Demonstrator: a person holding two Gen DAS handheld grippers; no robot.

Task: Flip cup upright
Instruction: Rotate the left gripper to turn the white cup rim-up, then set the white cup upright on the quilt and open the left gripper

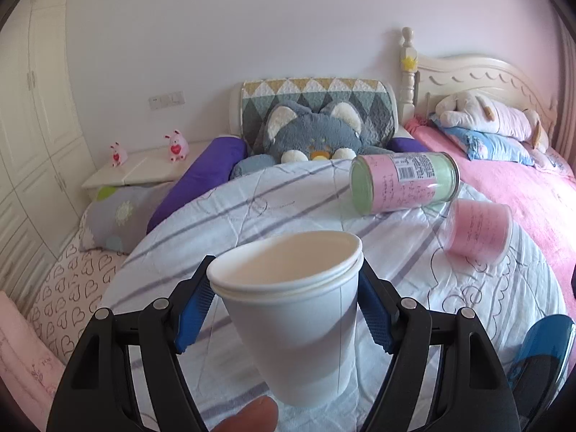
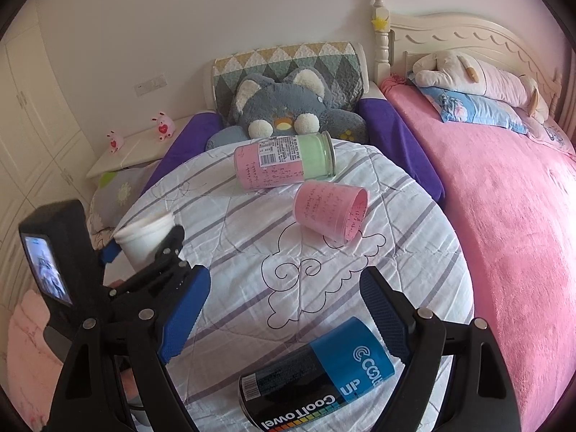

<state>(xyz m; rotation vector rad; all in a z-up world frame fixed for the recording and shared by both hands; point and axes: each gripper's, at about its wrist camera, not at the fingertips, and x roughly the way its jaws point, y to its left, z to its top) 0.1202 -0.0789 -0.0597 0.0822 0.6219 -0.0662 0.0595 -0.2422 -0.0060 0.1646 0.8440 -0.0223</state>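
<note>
A white paper cup (image 1: 298,320) sits between the blue pads of my left gripper (image 1: 284,306), mouth up and tilted a little, held above the striped quilt. It also shows in the right wrist view (image 2: 144,237) at the left, gripped by the left gripper. My right gripper (image 2: 284,309) is open and empty above the quilt, over a blue and black can (image 2: 316,378) lying on its side. A pink cup (image 2: 329,214) lies on its side in the middle of the quilt.
A pink and green jar (image 2: 284,165) lies on its side behind the pink cup. A grey plush toy (image 2: 284,108) sits at the headboard. A pink blanket (image 2: 504,216) covers the right. A white nightstand (image 1: 144,171) stands at the left.
</note>
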